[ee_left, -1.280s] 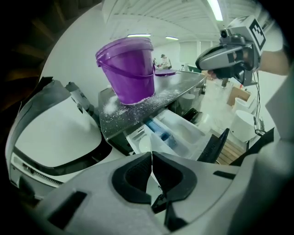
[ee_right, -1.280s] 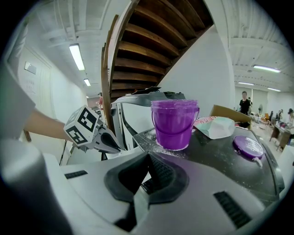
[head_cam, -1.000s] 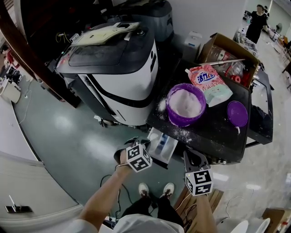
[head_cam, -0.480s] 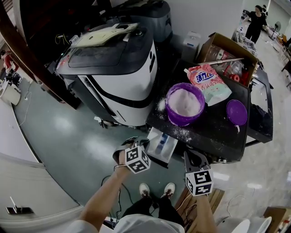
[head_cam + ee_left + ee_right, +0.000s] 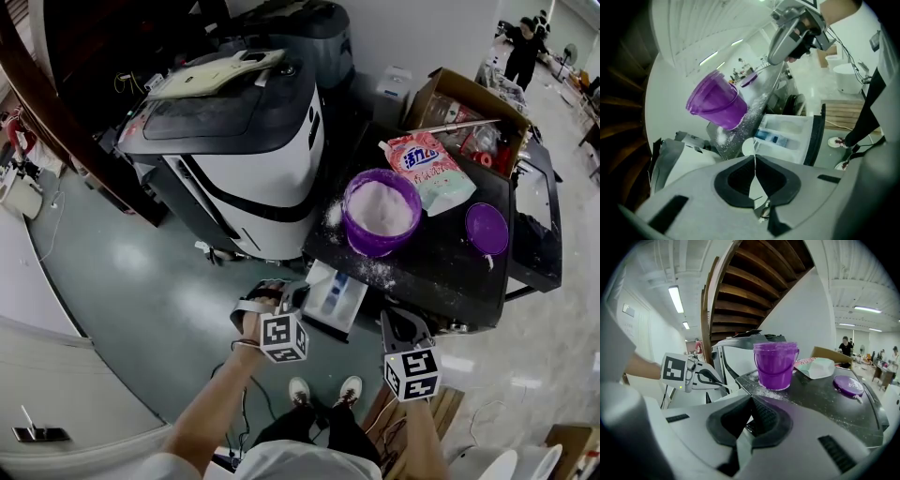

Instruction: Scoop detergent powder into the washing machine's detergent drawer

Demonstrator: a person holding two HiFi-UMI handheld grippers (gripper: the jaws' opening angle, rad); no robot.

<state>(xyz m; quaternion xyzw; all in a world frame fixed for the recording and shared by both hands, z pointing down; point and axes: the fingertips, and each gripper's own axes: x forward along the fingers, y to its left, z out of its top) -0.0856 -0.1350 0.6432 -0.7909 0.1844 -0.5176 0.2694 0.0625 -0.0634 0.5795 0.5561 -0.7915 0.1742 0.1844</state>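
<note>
the detergent drawer (image 5: 333, 298) is standing pulled out under the front left corner of the black machine top (image 5: 441, 272). the purple bucket (image 5: 382, 214) of powder is sitting on top near that corner. the left gripper (image 5: 278, 292) and right gripper (image 5: 398, 323) are hanging by the drawer, jaws pressed together on nothing. i'd say scooping isn't started: next, one gripper needs opening to reach the powder.

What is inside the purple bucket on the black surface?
White powder fills the purple bucket nearly to its rim. Anything buried beneath the powder's surface is covered.
</note>
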